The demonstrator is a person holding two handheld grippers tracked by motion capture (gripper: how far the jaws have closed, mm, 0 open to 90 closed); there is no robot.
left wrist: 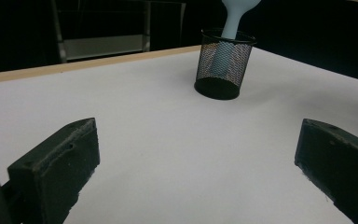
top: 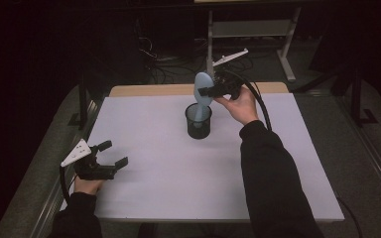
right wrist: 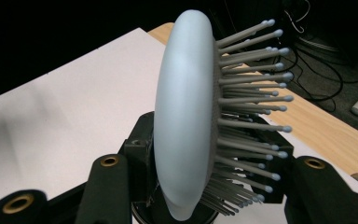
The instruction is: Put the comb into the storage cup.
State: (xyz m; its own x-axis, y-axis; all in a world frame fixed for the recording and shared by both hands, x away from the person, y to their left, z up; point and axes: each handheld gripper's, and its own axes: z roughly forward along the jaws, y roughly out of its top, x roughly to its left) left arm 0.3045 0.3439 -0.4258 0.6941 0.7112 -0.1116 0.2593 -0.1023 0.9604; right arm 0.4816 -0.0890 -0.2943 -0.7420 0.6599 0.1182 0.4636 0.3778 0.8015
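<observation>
Right gripper (top: 206, 91): clamped on pale blue hairbrush (top: 203, 88) head; handle down inside mesh cup (top: 198, 121)
Left gripper (top: 113, 153): wide, idle, near table (top: 278, 163) edge
Risk: light cup tipping if handle drags its rim

White table (top: 178, 188), wooden edge strip (top: 149, 90), grey metal frame (top: 250, 29), floor cables (top: 154, 54)

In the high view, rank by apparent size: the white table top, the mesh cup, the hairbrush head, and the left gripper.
1. white table top, by far the largest.
2. left gripper, though it sits nearer the camera, so this is unsure.
3. mesh cup.
4. hairbrush head, close to the cup in size; the order of these two is unsure.
</observation>
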